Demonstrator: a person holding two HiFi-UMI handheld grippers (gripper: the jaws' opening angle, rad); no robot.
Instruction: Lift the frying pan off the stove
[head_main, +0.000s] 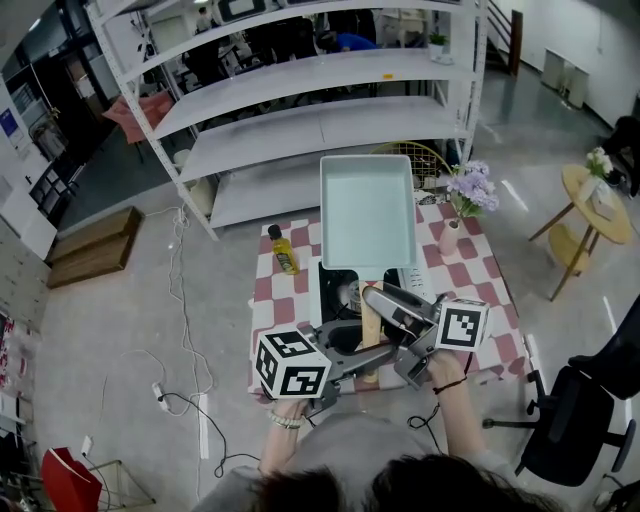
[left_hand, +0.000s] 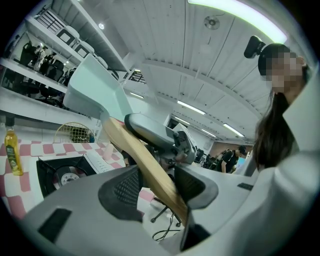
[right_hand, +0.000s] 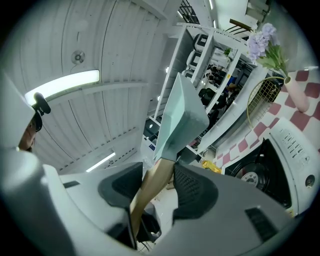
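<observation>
I have both grippers on the frying pan's wooden handle (head_main: 371, 338). My left gripper (left_hand: 154, 187) is clamped on the handle close to its near end, its two dark pads pressing on either side of the wood. My right gripper (right_hand: 157, 181) is clamped on the same handle farther along, just short of the pan body, again with a pad on each side. The frying pan (head_main: 367, 210), a pale mint rectangular one, is raised off the stove (head_main: 335, 283), tilting up and away from me, its far end higher than the handle end. In the left gripper view the black burner sits bare below the pan. The stove stands on a table with a red-and-white checked cloth (head_main: 285, 295). A yellow bottle (head_main: 283, 250) stands on the cloth to the left of the stove, and a vase of purple flowers (head_main: 452, 238) stands to the right of the pan. White shelving (head_main: 300, 130) rises on the far side of the table.
</observation>
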